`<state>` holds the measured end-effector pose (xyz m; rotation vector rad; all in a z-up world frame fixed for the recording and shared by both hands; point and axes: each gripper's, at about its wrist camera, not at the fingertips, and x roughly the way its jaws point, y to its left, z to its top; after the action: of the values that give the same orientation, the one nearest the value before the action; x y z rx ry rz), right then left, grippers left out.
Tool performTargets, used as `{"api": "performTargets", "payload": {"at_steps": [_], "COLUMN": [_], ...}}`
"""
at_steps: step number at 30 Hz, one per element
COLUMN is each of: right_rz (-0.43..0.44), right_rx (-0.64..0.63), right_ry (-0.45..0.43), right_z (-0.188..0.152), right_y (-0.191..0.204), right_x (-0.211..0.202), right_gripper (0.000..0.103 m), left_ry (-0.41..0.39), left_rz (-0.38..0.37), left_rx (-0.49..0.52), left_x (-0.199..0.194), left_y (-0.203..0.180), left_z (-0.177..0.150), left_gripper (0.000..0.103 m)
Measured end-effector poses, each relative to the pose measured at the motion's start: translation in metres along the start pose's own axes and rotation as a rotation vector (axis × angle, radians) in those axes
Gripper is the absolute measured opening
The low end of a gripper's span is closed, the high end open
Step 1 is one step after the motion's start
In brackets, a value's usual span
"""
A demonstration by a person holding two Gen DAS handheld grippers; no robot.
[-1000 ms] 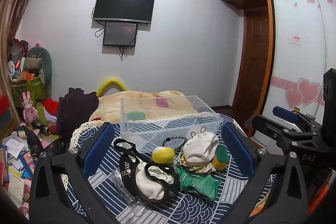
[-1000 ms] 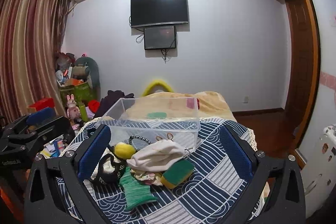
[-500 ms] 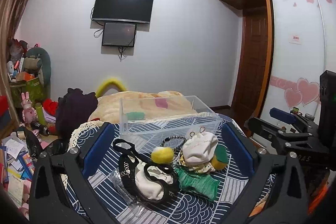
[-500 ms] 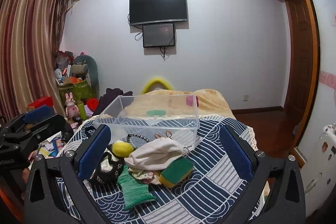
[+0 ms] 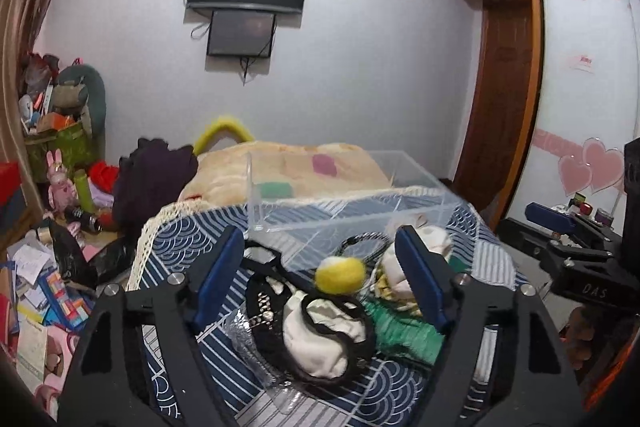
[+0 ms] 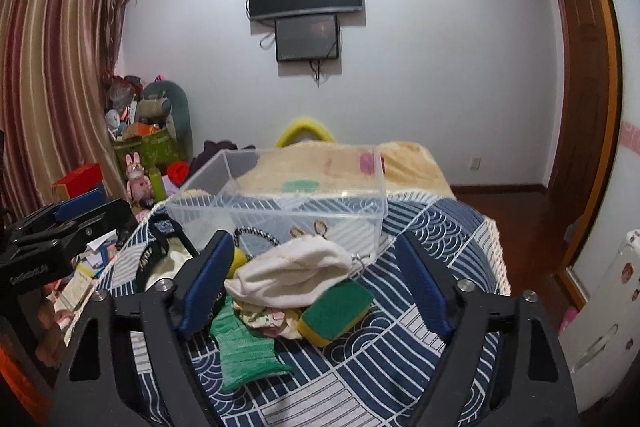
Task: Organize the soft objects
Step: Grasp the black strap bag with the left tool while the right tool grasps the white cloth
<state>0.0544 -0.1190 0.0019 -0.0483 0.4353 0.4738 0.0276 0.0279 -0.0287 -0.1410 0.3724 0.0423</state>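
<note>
A pile of soft things lies on the blue patterned table [image 6: 420,327]: a yellow ball [image 5: 340,275], a white and black item [image 5: 320,331], a green knitted cloth [image 6: 240,347], a white pouch [image 6: 296,273] and a green-yellow sponge [image 6: 336,311]. A clear plastic box [image 6: 280,207] stands behind the pile. My left gripper [image 5: 320,279] is open, with the yellow ball and black-white item between its fingers. My right gripper [image 6: 316,283] is open around the white pouch and sponge. Neither holds anything.
A bed with a beige blanket [image 6: 404,163] lies beyond the table. Clutter, toys and papers [image 5: 44,259] cover the floor at left. A wardrobe [image 5: 580,107] and door stand at right. The other gripper [image 5: 576,259] shows at right in the left wrist view.
Both grippers have narrowed their jaws and moved forward and down toward the pile. The objects have not moved.
</note>
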Motion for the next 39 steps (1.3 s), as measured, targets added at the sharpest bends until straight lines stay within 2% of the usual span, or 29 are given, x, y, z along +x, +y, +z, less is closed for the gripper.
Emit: {"api": "performTargets", "payload": {"at_steps": [3,8,10,15,19,21,25,28,35,36,38,39], "right_rz": [0.008,0.021,0.028,0.041,0.044,0.05,0.053,0.048,0.05,0.053,0.054,0.055], "right_rx": [0.018,0.027,0.021,0.009,-0.006,-0.007,-0.001,-0.002,-0.034,-0.032,-0.028,-0.031], "right_ry": [0.03,0.07,0.086,0.122,0.156,0.174,0.206,0.188,0.23,0.233,0.238,0.243], "right_z": [-0.004,-0.009,-0.011,-0.011,-0.012,-0.013,-0.016,-0.013,-0.014,-0.014,-0.012,-0.012], "right_y": [-0.005,-0.008,-0.006,0.0,0.004,0.006,0.003,0.004,0.006,0.004,0.003,0.003], "right_x": [0.008,0.021,0.027,0.042,0.057,0.064,0.072,0.065,0.08,0.083,0.084,0.085], "right_gripper": [0.075,0.074,0.074,0.074,0.074,0.074,0.074,0.074,0.074,0.073,0.051,0.046], "left_ry": [0.041,0.117,0.155,0.216,0.258,0.263,0.249,0.238,0.19,0.178,0.163,0.155], "left_rz": [0.018,0.042,0.047,0.032,0.007,0.004,0.002,-0.008,-0.02,-0.019,-0.021,-0.021], "left_rx": [-0.021,-0.046,-0.058,-0.081,-0.109,-0.106,-0.099,-0.107,-0.094,-0.092,-0.092,-0.093], "left_x": [0.013,0.038,0.048,0.066,0.077,0.079,0.078,0.076,0.06,0.057,0.053,0.052], "left_y": [0.011,0.031,0.037,0.047,0.051,0.05,0.048,0.05,0.044,0.042,0.04,0.04], "left_z": [-0.006,-0.02,-0.027,-0.038,-0.045,-0.048,-0.048,-0.047,-0.036,-0.033,-0.028,-0.026], "left_gripper": [0.077,0.063,0.055,0.052,0.034,0.027,0.023,0.019,0.016,0.015,0.015,0.015]}}
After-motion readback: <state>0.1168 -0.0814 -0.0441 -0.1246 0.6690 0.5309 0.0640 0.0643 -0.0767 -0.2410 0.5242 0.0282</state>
